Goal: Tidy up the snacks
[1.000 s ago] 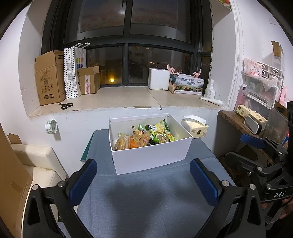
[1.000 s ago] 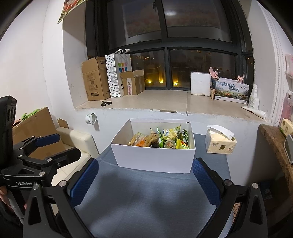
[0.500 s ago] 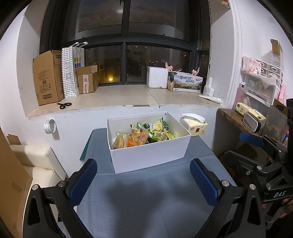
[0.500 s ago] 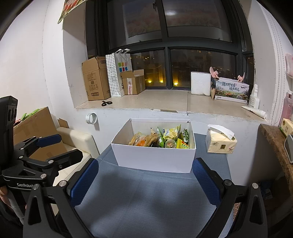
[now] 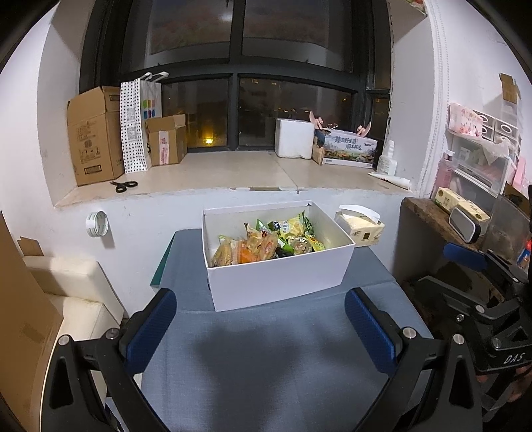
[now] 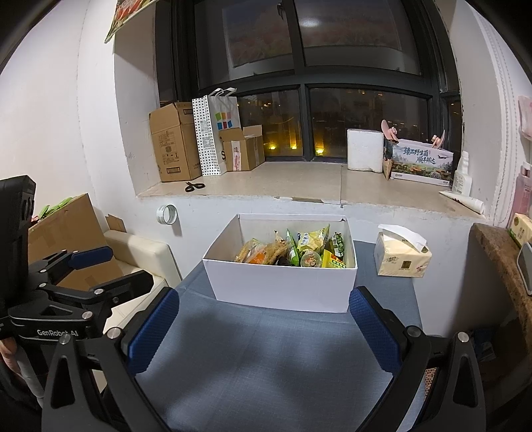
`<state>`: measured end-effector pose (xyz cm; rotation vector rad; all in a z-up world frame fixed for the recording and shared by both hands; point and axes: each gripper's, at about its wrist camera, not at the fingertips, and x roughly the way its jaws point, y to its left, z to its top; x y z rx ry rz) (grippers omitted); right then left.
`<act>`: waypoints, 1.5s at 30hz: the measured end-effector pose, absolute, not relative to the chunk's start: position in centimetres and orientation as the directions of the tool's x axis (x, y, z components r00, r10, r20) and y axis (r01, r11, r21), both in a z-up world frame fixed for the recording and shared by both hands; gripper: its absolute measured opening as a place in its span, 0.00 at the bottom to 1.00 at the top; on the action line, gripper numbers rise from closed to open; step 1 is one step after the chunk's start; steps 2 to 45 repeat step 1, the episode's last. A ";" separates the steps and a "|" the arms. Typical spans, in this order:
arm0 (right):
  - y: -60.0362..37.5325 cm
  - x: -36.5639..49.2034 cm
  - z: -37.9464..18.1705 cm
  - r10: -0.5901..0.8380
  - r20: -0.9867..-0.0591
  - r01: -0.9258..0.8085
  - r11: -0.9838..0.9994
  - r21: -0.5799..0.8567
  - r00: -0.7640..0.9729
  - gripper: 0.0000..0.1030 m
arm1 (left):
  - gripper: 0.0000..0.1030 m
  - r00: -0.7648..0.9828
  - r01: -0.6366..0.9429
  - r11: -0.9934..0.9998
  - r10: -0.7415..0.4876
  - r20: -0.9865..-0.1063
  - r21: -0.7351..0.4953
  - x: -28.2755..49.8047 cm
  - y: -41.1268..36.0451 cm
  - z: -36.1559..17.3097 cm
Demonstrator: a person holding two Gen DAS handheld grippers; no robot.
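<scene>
1. White box (image 5: 279, 282) (image 6: 282, 282): open-topped, upright, set on blue-grey tabletop (image 5: 266, 365) near its far edge, turned slightly askew.
2. Snacks (image 5: 266, 242) (image 6: 292, 252): mixed packets in orange, yellow and green wrappers, heaped inside box, some standing on edge, tops near rim.

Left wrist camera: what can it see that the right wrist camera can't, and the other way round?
Only the left wrist view shows the shelf of clear drawers on the wall and the right gripper from the side. Only the right wrist view shows the left gripper from the side and the poster corner up top. Both show the white box of snacks, the tissue pack, scissors and blue table.
</scene>
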<state>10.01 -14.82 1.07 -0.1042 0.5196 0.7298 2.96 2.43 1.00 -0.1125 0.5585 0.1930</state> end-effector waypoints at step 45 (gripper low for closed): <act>-14.8 10.0 1.1 0.610 -0.487 -0.661 0.746 0.087 0.625 1.00 | 1.00 0.830 -0.209 0.976 0.148 -0.538 -0.054 3.0 2.4 1.0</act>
